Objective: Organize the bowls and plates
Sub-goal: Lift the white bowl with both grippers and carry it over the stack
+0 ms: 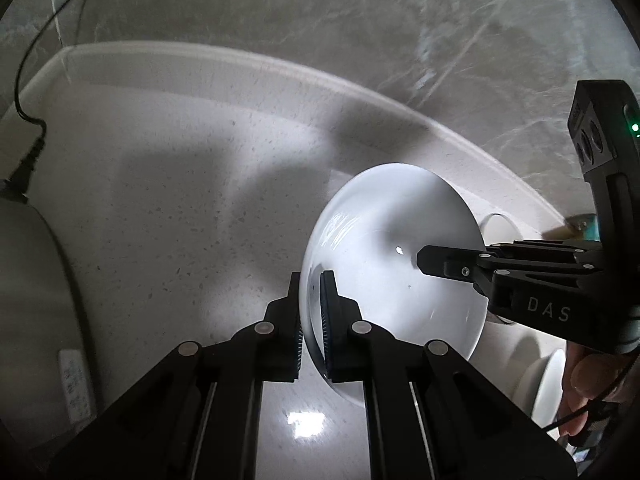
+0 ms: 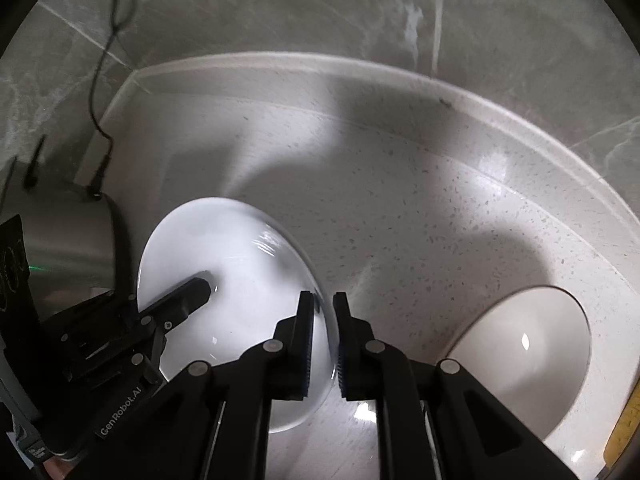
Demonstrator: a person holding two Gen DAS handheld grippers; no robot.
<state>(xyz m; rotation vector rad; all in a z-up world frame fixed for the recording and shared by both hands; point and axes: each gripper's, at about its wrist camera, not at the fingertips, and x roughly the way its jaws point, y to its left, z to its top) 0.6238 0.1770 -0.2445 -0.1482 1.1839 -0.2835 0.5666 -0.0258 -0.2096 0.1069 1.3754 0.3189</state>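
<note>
A glossy white plate (image 1: pixel 392 280) is held above the speckled countertop (image 1: pixel 180 220) by both grippers at opposite edges. My left gripper (image 1: pixel 311 280) is shut on its left rim, one pad inside the plate and one outside. In the right wrist view my right gripper (image 2: pixel 323 298) is shut on the right rim of the same plate (image 2: pixel 224 264). Each gripper shows in the other's view: the right gripper (image 1: pixel 424 260) reaches in over the plate from the right, the left gripper (image 2: pixel 202 286) from the left. A cream bowl (image 2: pixel 528 352) rests on the counter to the right.
A steel appliance (image 2: pixel 72 240) with a black cable (image 2: pixel 96 120) stands at the left by the marble wall. The counter's raised back edge (image 2: pixel 360 64) curves behind. More white dishes (image 1: pixel 552 384) sit at the lower right near a person's hand (image 1: pixel 588 380).
</note>
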